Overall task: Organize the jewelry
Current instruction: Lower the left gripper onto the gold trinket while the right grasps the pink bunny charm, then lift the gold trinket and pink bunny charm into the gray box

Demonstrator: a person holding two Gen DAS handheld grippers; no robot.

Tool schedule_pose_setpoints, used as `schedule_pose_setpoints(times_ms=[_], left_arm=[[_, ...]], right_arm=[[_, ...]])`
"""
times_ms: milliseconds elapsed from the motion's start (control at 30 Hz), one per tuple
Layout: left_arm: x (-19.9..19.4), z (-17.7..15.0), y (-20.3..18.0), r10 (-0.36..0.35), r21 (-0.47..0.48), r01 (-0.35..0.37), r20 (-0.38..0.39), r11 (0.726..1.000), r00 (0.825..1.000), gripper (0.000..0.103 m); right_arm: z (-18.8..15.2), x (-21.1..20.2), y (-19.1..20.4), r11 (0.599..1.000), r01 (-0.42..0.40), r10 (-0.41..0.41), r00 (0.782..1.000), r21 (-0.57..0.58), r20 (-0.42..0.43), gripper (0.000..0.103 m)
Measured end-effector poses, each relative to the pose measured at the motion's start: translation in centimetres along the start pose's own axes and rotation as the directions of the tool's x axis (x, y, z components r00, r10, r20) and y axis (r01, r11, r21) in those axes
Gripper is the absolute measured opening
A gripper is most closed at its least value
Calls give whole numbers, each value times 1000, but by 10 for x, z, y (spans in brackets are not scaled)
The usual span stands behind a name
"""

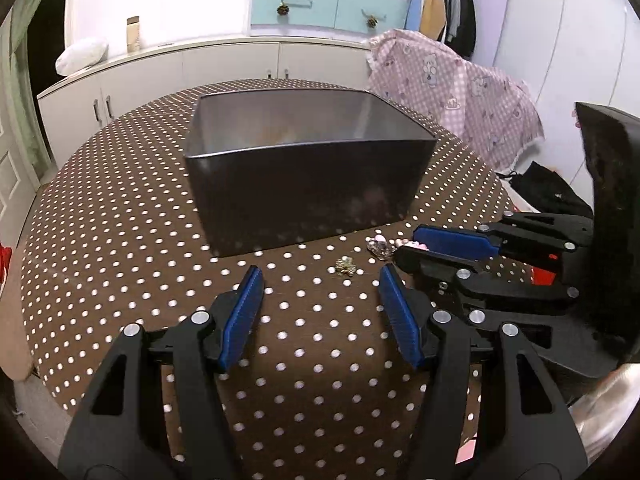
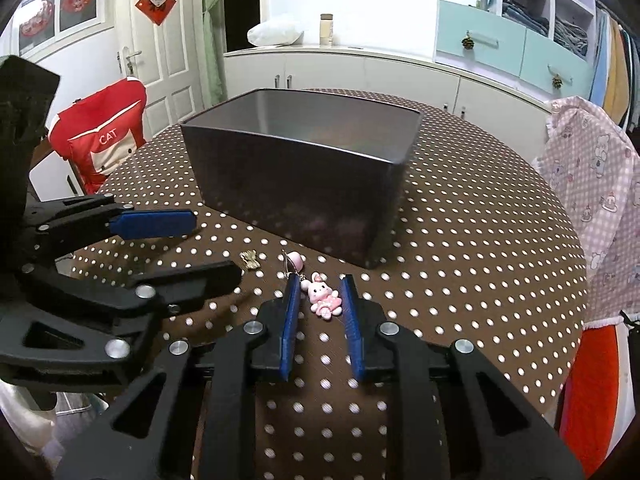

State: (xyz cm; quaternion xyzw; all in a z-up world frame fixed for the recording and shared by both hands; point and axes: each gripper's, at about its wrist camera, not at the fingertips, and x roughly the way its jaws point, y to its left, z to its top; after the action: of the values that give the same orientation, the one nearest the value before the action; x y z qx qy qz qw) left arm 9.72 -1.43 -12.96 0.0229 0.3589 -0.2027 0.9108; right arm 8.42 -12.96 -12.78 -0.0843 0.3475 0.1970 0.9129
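A pink bunny keychain (image 2: pixel 325 300) lies on the dotted table in front of the black box (image 2: pixel 304 176). My right gripper (image 2: pixel 321 280) has its blue pads closed in on the bunny's sides. The keychain's ring and pink ball (image 2: pixel 295 259) stick out past the fingertips. A small gold jewelry piece (image 2: pixel 250 259) lies to its left. In the left wrist view, this gold piece (image 1: pixel 346 267) sits just beyond my left gripper (image 1: pixel 320 271), which hovers open and holds nothing. The black box (image 1: pixel 308 160) is behind it, and the right gripper (image 1: pixel 408 246) comes in from the right.
A brown tablecloth with white dots (image 1: pixel 120 240) covers the round table. A chair with a red cover (image 2: pixel 100 140) stands at its left and one draped in pink checked cloth (image 2: pixel 592 184) at its right. White cabinets (image 1: pixel 224 64) line the back wall.
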Motion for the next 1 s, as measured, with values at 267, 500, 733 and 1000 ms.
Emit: schedule_pose_setpoints(times_ms=[267,500,733,1000], left_arm=[[12,3,-15,28,64,-27,-12,998,1000,35],[12,1,-13,56,86,-56,-2,995,998,21],[8,-1,-6,60,79,-62,17,995,998,13],[3,-5,-6,59,79,-62,32,995,998,13]], right_arm=[[-7,-5,-9,1000,-7,7,1000,27,5,19],[-9,-4,-7,1000,-3,3,1000,30,7,22],[-11,-4,-4,1000,13,-13,1000,8,20,19],[-10,-9,-4,1000,3,-3,1000,26,16,18]])
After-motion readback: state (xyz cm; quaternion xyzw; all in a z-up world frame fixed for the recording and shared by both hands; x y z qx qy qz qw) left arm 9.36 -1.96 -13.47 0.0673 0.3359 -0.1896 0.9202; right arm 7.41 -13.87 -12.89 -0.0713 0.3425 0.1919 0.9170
